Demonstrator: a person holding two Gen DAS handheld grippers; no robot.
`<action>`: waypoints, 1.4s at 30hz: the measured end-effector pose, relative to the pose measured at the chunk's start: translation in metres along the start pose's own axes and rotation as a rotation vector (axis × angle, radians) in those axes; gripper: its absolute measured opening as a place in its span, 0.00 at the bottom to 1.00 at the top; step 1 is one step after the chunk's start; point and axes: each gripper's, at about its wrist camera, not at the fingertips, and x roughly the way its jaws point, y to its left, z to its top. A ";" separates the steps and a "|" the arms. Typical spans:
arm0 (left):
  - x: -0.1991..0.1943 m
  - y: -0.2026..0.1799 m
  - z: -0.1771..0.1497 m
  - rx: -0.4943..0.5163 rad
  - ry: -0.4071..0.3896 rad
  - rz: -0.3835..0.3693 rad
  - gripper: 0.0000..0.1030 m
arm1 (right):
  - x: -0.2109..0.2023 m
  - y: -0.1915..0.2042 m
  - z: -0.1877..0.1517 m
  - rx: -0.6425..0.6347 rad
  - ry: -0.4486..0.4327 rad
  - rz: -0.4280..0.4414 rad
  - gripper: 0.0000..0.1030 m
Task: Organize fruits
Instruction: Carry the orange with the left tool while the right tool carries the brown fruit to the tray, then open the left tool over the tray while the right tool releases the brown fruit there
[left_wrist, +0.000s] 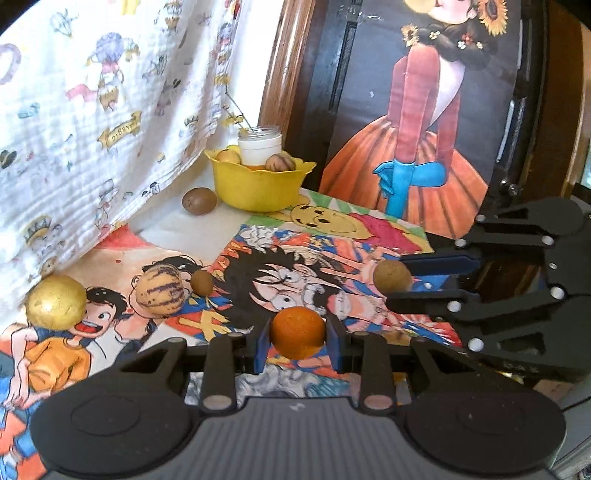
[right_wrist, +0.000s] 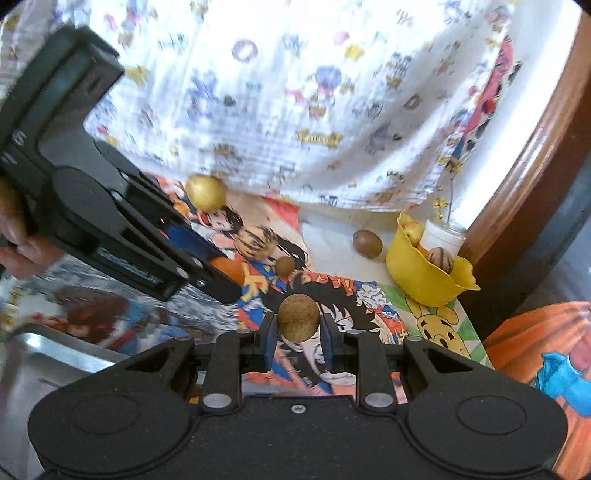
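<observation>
My left gripper (left_wrist: 297, 334) is shut on an orange round fruit (left_wrist: 297, 332) above the cartoon-printed table. My right gripper (right_wrist: 298, 325) is shut on a brown round fruit (right_wrist: 298, 322); it also shows at the right of the left wrist view (left_wrist: 392, 277). A yellow bowl (left_wrist: 258, 184) at the back holds a striped fruit (left_wrist: 279, 163) and a yellow fruit (left_wrist: 228, 156). On the table lie a kiwi (left_wrist: 199, 201), a golden round fruit (left_wrist: 56, 302), a striped melon-like fruit (left_wrist: 159, 292) and a small brown fruit (left_wrist: 201, 282).
A white jar (left_wrist: 259, 144) with a twig stands in or behind the bowl. A patterned white cloth (left_wrist: 92, 110) hangs along the left. A painted picture (left_wrist: 424, 122) leans at the back right. A metal tray (right_wrist: 55, 354) lies at the left in the right wrist view.
</observation>
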 end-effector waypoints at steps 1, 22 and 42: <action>-0.004 -0.002 -0.002 0.000 0.001 -0.004 0.34 | -0.008 0.005 -0.003 0.013 -0.007 -0.004 0.25; -0.033 -0.049 -0.079 0.038 0.133 -0.082 0.34 | -0.085 0.095 -0.103 0.415 0.066 -0.115 0.26; -0.016 -0.053 -0.088 0.048 0.136 -0.060 0.35 | -0.078 0.115 -0.127 0.621 0.077 -0.266 0.35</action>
